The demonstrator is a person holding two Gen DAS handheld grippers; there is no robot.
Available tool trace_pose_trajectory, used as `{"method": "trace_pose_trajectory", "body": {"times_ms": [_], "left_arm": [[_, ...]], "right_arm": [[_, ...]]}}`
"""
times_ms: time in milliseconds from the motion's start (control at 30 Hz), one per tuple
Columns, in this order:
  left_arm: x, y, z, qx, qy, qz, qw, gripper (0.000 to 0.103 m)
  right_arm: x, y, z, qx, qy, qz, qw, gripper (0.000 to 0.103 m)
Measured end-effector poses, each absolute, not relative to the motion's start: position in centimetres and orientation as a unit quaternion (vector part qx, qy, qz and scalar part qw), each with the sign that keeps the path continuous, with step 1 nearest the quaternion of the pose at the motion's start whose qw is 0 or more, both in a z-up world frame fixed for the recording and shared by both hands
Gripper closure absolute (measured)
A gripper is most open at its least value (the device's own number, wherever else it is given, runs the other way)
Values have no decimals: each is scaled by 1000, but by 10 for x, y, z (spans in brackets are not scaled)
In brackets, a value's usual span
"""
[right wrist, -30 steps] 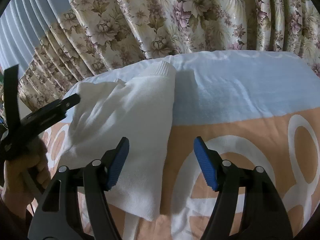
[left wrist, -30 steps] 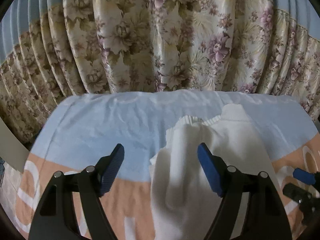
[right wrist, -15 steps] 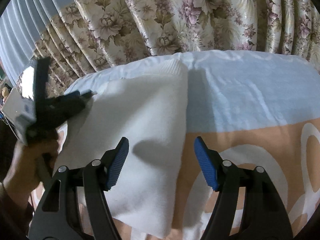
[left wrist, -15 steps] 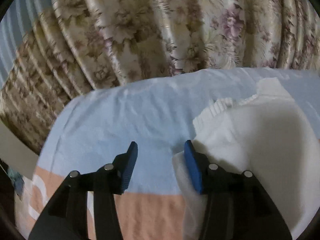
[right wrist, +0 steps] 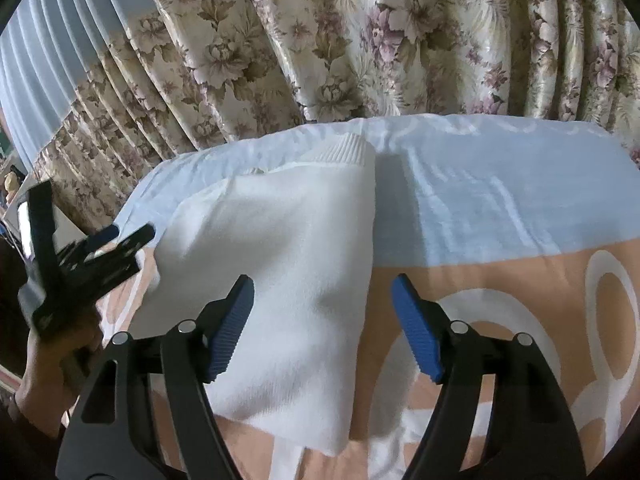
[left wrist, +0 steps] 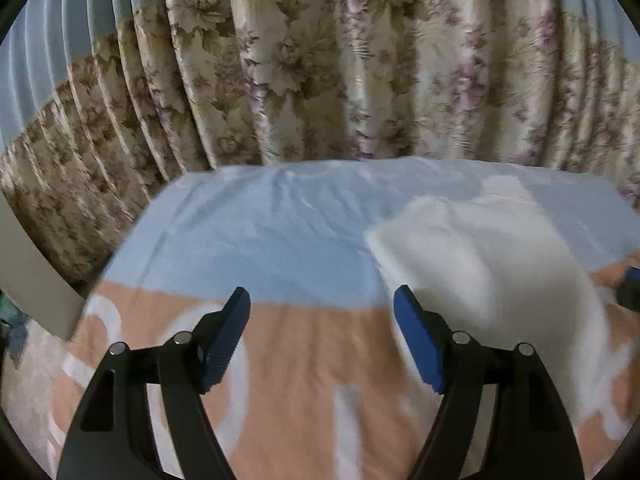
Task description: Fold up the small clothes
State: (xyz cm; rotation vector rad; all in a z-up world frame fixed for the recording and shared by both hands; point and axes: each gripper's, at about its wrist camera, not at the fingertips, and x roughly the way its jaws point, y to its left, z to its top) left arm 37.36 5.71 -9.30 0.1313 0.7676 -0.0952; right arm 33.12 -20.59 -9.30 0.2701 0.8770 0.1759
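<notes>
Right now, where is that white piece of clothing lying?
The white garment lies on the blue and peach sheet, left of centre in the right wrist view, its ribbed hem toward the floral curtain.

The left wrist view is smeared by motion blur, so the white garment (left wrist: 492, 264) shows no knit or hem there. A dark object with a blue tip (left wrist: 632, 286), possibly the other gripper, is cut off by the right edge. In the right wrist view, the garment's near corner lies behind the right gripper (right wrist: 322, 328).
</notes>
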Motion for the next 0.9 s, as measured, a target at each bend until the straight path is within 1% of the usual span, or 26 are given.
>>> {"method": "trace_pose_trajectory", "body": {"times_ms": [267,367,433,500,600,633,667,700,733,767,900], "left_arm": [[339,42,-115,-32,416,-90,904,28],[335,45,-132,-110,439,-117,884,27],[337,47,-145,-143,456,-115,871,25],[333,45,-147,-145,446,-112,876,23],[331,36,-147,-126,440,-109,883,25],[331,33,-147,-115,439,-105,885,33],[332,32,-149,-114,438,-111,885,49],[332,30,-150,-122,439,-120,882,56],[332,29,-150,-124,437,-117,883,60],[331,28,-151,-126,436,-118,883,66],[327,20,-154,-129,422,-102,891,72]], "right_arm": [[312,-203,-89,127,422,82,894,28],[309,-204,-92,132,424,80,892,28],[308,-206,-96,133,426,78,891,28],[308,-207,-100,135,430,79,889,28],[310,-209,-107,133,436,78,887,27],[310,-209,-109,134,438,77,886,27],[310,-211,-113,134,440,75,885,27],[310,-212,-115,134,441,73,884,27],[310,-213,-117,135,442,72,884,27],[308,-215,-120,138,441,68,884,27],[302,-218,-129,152,439,57,884,27]]}}
